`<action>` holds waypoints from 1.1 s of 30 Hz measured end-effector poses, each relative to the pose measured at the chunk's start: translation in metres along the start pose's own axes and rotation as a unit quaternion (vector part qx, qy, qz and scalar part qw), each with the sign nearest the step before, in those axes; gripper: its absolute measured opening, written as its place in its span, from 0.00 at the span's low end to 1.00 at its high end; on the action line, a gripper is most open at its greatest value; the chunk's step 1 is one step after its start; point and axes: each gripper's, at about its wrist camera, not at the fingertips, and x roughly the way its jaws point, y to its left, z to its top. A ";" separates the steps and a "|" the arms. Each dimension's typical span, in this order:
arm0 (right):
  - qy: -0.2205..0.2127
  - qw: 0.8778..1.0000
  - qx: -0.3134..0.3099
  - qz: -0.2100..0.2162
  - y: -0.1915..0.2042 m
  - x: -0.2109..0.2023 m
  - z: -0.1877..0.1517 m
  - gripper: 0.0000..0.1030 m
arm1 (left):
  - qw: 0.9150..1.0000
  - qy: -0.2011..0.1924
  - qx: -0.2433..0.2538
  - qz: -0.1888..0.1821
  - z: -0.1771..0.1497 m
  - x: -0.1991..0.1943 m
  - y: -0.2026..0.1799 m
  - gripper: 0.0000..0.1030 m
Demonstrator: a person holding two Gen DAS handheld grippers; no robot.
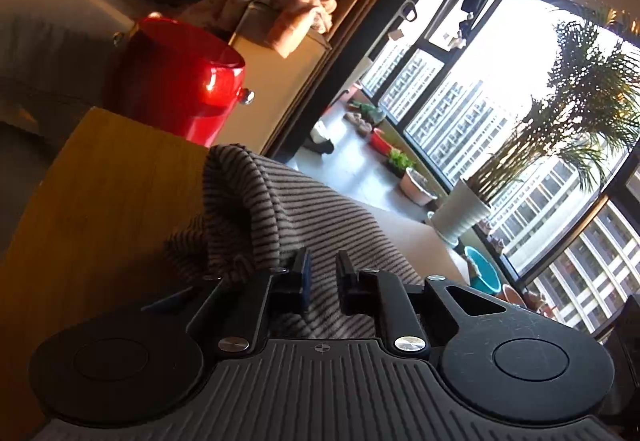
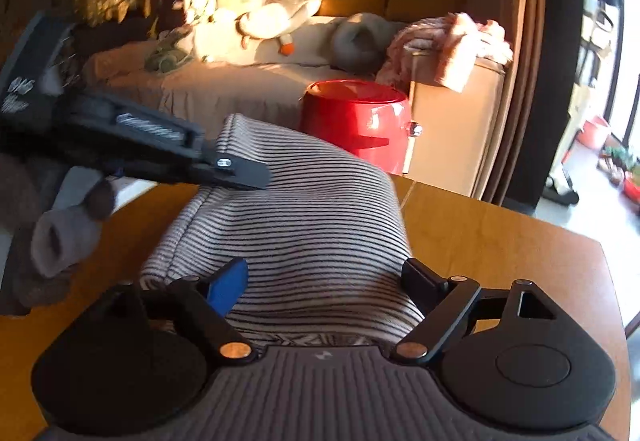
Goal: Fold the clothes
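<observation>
Right claw (image 2: 324, 279): nearest in our right wrist view, jaws spread wide over the near edge of the striped garment (image 2: 304, 225); cloth lies between them but the pads don't press it, so we call it released.
Left claw (image 1: 323, 279): jaws narrow and clamped on a fold of the same garment; from the right wrist view it enters from the left of the frame (image 2: 240, 173), pinching the cloth's upper left edge.
Garment position: bunched on the wooden counter (image 2: 500, 241), centre of frame, far end lifted into a hump, near hem at lower centre.
Done so far: we judge one fold is started at most; cloth is rounded, no flat rectangle.
Left to do: carry the pinched edge over, flatten, finish the folds.
Other clothes: grey socks (image 2: 60, 237) at left edge of counter, looks unfolded.
Background: red stool (image 2: 356, 121) and bed (image 2: 224, 81) beyond, not involved.
</observation>
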 end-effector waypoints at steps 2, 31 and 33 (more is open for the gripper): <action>-0.013 1.000 0.027 -0.005 -0.008 -0.008 0.001 0.82 | 1.000 -0.010 0.009 0.007 0.000 -0.014 -0.006 0.29; 0.024 0.990 0.138 -0.017 -0.030 -0.009 -0.028 0.96 | 0.998 0.002 0.013 0.068 -0.046 -0.040 -0.016 0.38; 0.025 0.989 0.145 -0.018 -0.028 -0.016 -0.036 0.99 | 0.997 0.002 0.016 0.082 -0.055 -0.049 -0.022 0.38</action>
